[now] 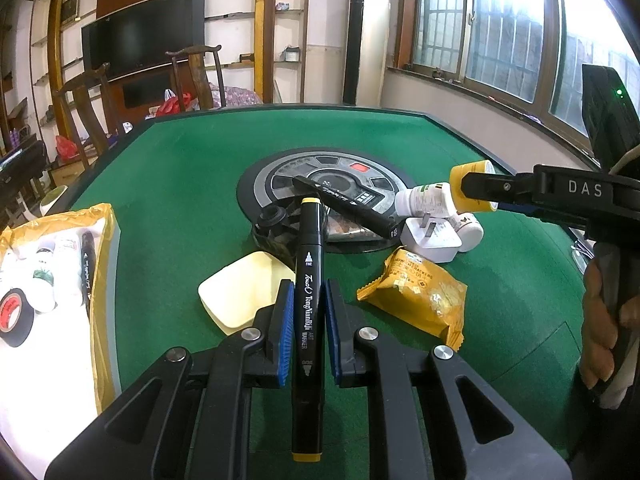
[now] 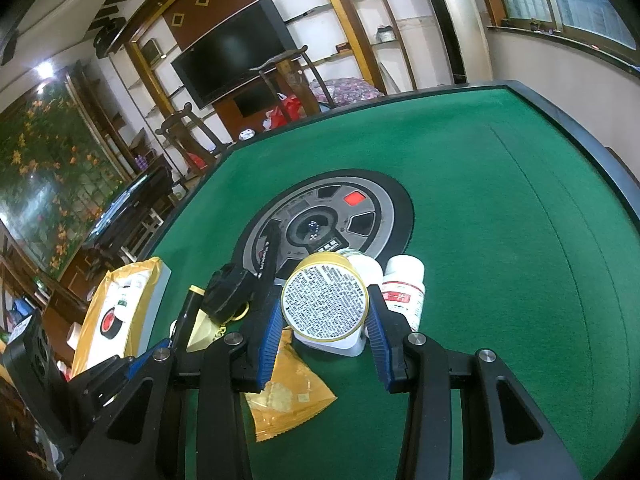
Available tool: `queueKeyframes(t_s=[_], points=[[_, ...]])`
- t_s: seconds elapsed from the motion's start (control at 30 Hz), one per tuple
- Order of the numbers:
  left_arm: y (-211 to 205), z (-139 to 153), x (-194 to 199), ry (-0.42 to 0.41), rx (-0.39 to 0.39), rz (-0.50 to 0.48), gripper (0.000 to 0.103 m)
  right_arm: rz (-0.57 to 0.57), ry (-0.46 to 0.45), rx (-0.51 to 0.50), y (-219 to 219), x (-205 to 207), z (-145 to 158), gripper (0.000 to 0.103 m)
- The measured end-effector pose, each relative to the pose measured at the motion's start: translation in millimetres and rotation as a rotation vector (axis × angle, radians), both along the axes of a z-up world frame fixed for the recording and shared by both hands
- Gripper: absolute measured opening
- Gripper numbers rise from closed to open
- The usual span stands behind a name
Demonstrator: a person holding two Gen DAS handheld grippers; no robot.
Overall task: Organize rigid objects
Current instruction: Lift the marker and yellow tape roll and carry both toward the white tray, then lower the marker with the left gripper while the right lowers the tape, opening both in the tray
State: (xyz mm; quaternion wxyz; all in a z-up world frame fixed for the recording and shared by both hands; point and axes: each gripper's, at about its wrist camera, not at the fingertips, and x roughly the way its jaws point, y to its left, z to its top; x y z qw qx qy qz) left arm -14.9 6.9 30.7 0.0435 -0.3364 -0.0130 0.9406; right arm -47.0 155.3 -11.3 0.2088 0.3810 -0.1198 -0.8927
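The fingers [image 1: 285, 312] of the left gripper [image 1: 307, 316] pinch a black marker [image 1: 307, 280] between their blue pads. The marker runs lengthwise along the fingers, its yellow-tipped end pointing toward twelve o'clock in the left wrist view and its other yellow end back near the camera. The right gripper [image 2: 325, 312] is closed on a yellow-capped bottle [image 2: 325, 305], its blue pads pressing the cap rim at nine and three o'clock; the printed round end of the cap faces the right wrist camera. In the left wrist view that same bottle [image 1: 440, 196] hangs at two o'clock, held above the green table [image 1: 180, 184], its white body pointing toward the table's round centre panel [image 1: 320, 172].

Below it lie a second black marker [image 1: 348, 204], a white plug [image 1: 432, 240], a second white bottle [image 1: 474, 228], a yellow snack packet [image 1: 416, 296], a pale yellow box [image 1: 240, 292] and a black clip [image 1: 276, 228], clustered near the panel's six o'clock edge. At nine o'clock in the left wrist view sits a yellow-edged tray [image 1: 102, 264] with a roll of tape [image 1: 12, 316], small white bottles [image 1: 44, 280] and another marker [image 1: 87, 264] in it. A hand [image 1: 600, 320] grips the right tool's handle at four o'clock.
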Motion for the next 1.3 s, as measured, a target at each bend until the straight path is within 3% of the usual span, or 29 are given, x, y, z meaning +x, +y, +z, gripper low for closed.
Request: queueKeyframes(t_s=[0.53,0.9,1.17,1.3], points=[[-3,7,3,0.048,0.022,0.014,0.012,0.101,0.052,0.033,-29,15,1,0.035],[-22,21,22,0.067,0.092,0.054,0.012,0.125,0.072,0.047,-43,20,0,0.035],[-67,34,48,0.060,0.157,0.121,0.013,0.199,0.086,-0.018,-75,43,12,0.035],[-92,38,60,0.063,0.143,0.179,0.013,0.273,0.100,-0.033,-106,54,16,0.036]])
